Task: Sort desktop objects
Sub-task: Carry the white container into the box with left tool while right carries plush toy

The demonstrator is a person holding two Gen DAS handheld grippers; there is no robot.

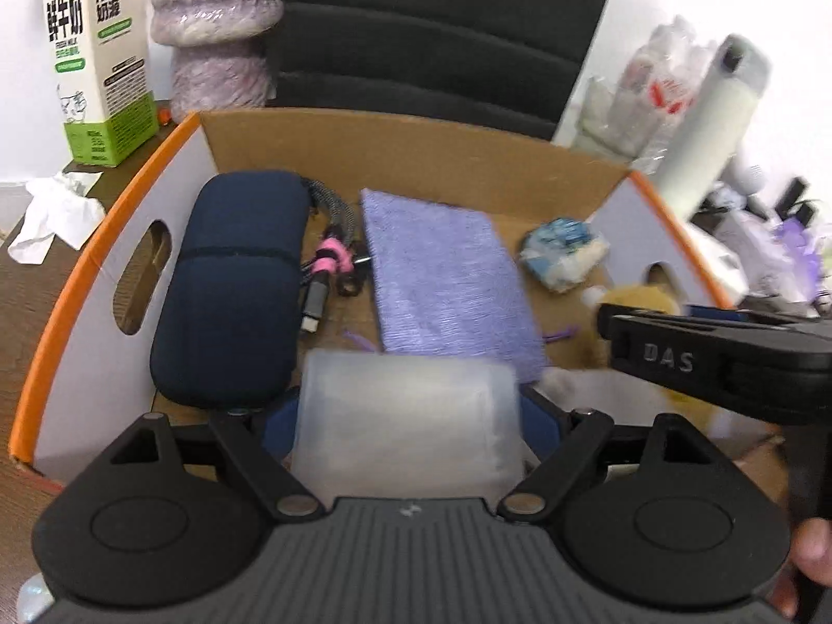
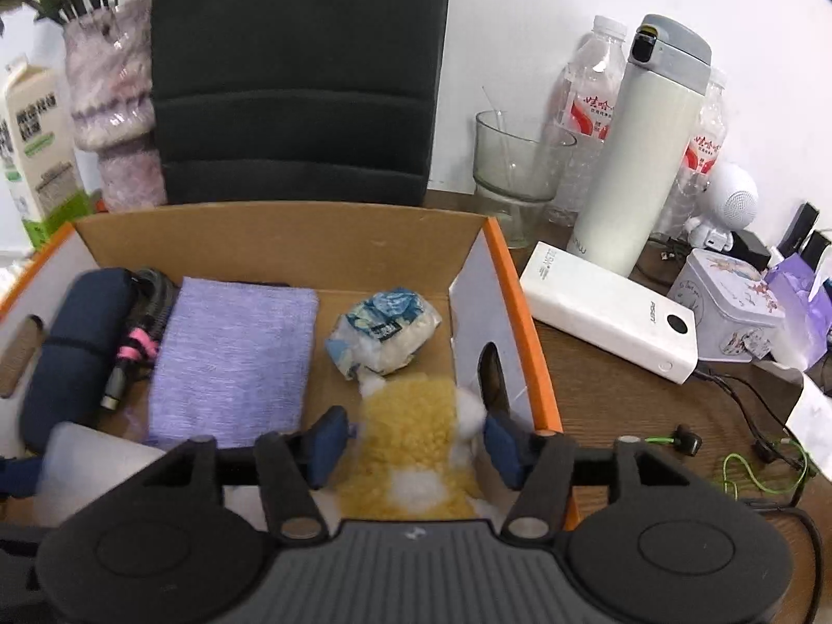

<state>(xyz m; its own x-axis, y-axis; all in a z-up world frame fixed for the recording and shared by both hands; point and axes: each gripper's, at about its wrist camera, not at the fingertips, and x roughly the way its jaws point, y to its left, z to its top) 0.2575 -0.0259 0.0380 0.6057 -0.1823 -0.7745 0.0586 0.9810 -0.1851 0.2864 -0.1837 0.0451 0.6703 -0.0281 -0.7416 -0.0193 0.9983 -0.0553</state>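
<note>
An orange-rimmed cardboard box [image 1: 104, 260] [image 2: 525, 322] holds a navy case [image 1: 234, 286], a cable with a pink tie [image 1: 333, 260], a purple cloth [image 2: 234, 359] and a crumpled blue-white wrapper [image 2: 382, 333]. My left gripper [image 1: 411, 426] is shut on a translucent white container [image 1: 405, 416] just above the box's near edge; both blue pads press its sides. In the right wrist view, my right gripper [image 2: 416, 437] stands open over the box's right side. A yellow and white plush toy [image 2: 411, 431] lies between its pads, with a gap at the left pad.
A milk carton [image 1: 99, 62], a vase [image 1: 218, 26] and a black chair back [image 1: 442, 26] stand behind the box; a crumpled tissue [image 1: 52, 218] lies left. On the right are a thermos [image 2: 645, 156], bottles, a glass [image 2: 515, 166], a power bank [image 2: 608, 312], a tin [image 2: 728, 307] and green earphones [image 2: 754, 468].
</note>
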